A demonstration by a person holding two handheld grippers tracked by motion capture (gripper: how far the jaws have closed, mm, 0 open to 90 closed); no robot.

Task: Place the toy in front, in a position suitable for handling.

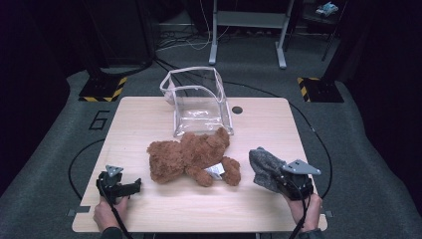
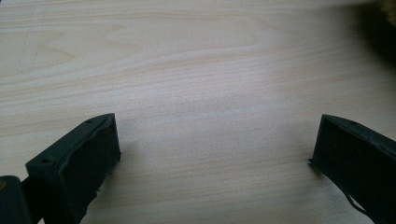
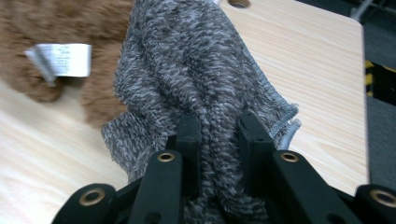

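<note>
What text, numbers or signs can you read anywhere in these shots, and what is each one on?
"6": large dark numeral on the grey floor mat, left of the table.
White sewn-in tag on the brown teddy bear: lines of print, too blurred to read.
Yellow-and-black hazard stripes on the black stand bases: a marking, no words.

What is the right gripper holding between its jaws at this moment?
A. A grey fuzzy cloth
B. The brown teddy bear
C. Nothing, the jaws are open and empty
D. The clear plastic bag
A. In the right gripper view, the right gripper has its jaws pressed on a fold of the grey fuzzy cloth, while the brown teddy bear lies apart on the table.
</note>
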